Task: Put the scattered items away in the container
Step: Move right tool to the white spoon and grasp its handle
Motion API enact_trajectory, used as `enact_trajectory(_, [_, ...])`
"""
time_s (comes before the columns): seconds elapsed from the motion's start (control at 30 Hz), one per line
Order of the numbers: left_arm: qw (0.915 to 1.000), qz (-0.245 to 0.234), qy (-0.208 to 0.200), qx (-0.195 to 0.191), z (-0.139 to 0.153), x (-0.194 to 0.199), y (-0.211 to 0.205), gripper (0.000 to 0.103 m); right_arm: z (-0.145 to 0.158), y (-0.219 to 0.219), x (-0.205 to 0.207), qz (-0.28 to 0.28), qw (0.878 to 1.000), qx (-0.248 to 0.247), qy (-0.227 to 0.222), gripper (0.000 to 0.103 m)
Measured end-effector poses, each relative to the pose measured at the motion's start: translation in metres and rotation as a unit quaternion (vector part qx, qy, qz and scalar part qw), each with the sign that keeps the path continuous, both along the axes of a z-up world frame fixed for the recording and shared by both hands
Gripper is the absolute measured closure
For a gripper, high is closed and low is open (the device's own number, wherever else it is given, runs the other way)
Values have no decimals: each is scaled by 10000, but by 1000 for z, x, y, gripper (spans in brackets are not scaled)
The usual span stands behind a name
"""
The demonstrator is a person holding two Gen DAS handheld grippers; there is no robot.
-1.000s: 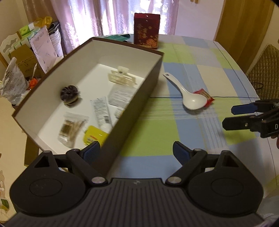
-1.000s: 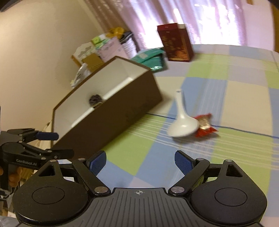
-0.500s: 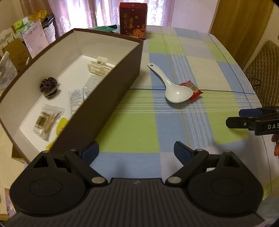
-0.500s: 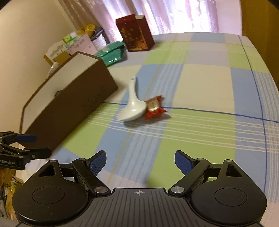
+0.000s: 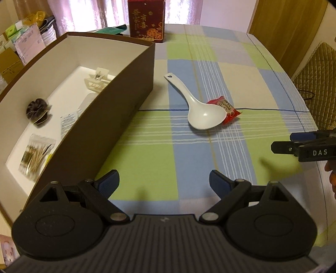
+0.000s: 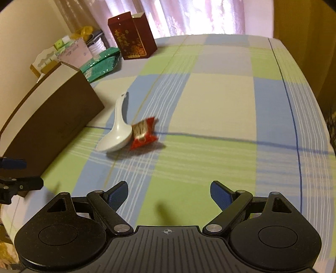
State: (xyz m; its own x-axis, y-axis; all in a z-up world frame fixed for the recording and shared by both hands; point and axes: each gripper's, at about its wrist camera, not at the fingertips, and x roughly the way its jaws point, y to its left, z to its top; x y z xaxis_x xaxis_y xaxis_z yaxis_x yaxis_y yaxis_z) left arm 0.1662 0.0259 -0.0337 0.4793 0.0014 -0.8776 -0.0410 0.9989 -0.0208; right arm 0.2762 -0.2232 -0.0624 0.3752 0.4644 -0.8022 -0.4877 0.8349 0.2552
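Observation:
A white spoon (image 5: 198,110) (image 6: 116,131) lies on the checked tablecloth with a red snack packet (image 5: 227,109) (image 6: 143,134) against its bowl. Left of them stands the brown box (image 5: 117,109) (image 6: 52,117) with a white inside; it holds a cream hair claw (image 5: 97,80), a dark scrunchie (image 5: 37,109), a cotton swab bag (image 5: 35,156) and some packets. My left gripper (image 5: 163,182) is open over the cloth beside the box's long wall. Nearer than the spoon and packet, my right gripper (image 6: 169,194) hangs open and empty.
A dark red gift box (image 5: 146,20) (image 6: 132,36) stands at the table's far side, with a green packet (image 6: 100,63) beside it. Cartons and papers (image 5: 21,48) are stacked beyond the table's left edge. A woven chair (image 5: 315,84) stands at the right.
Both grippers have come down and moved over the table. The left view has swung from above the box to the cloth beside it; the spoon and packet now sit closer in the right view.

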Motion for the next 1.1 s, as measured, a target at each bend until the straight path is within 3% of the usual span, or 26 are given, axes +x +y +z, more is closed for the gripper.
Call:
enact_trajectory(0.4, [9999,-91,92,6,-12,45,0,13,0,35,58,629,9974,312,-166,14])
enact_trajectory(0.47, [9999,-113,109,-2,-14,51,0,13,-1,43,67,791,9960,391,-124,40])
enact_trajectory(0.73, [9995,35,314,51,-31,57,8,13,-15,90,92,1569,9869,370,34,40])
enact_trajectory(0.8, [9991,111,418,20,-38,55,13,13,-21,107,95,1788,9835,267,62,49])
enact_trajectory(0.83, [9988,145,465,9,-40,54,14,13,-24,116,97,1913,9812,229,108,60])
enact_trajectory(1.0, [9976,270,629,-41,-48,44,20,13,-41,147,99,2091,9778,69,106,61])
enact_trajectory(1.07, [9973,306,666,-13,-49,39,23,13,-44,153,96,2194,9756,11,74,79])
enact_trajectory(1.1, [9971,326,682,-4,-49,36,24,13,-44,154,94,2264,9740,-20,96,80])
